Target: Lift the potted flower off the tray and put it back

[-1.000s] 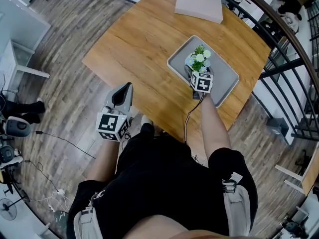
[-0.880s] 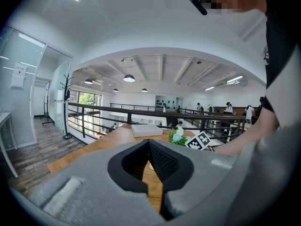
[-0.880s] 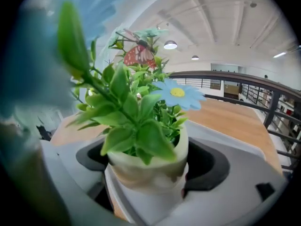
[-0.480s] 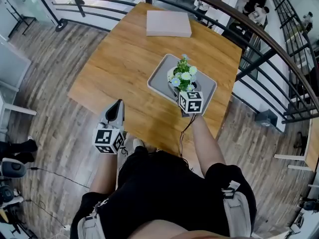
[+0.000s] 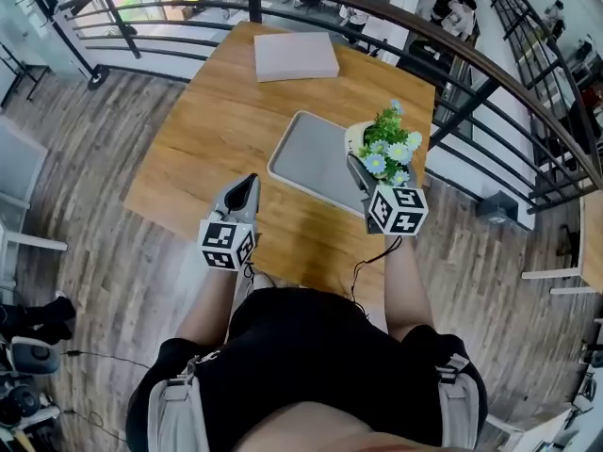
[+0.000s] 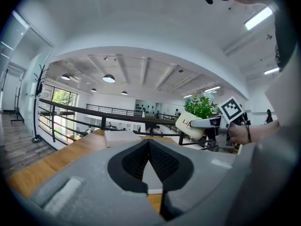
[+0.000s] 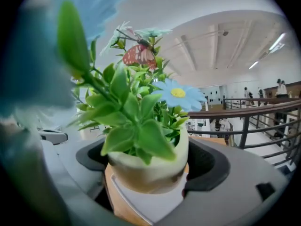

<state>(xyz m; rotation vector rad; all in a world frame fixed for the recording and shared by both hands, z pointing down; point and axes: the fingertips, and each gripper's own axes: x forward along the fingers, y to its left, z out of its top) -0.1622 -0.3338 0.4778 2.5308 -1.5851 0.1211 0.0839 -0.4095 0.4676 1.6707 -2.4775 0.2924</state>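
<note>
Right claw (image 5: 360, 164) clamps potted flower (image 5: 387, 143) above tray (image 5: 309, 164) (left claw (image 5: 246, 186) closed, empty).

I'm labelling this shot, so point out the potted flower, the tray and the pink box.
potted flower (image 5: 384, 126): head view, on its leaves.
tray (image 5: 316, 158): head view, on its bare floor.
pink box (image 5: 295, 56): head view, middle of its top.

A wooden table (image 5: 217, 130) bears a grey tray (image 5: 311, 163) and, toward its far edge, a pale flat box (image 5: 295, 56).
</note>
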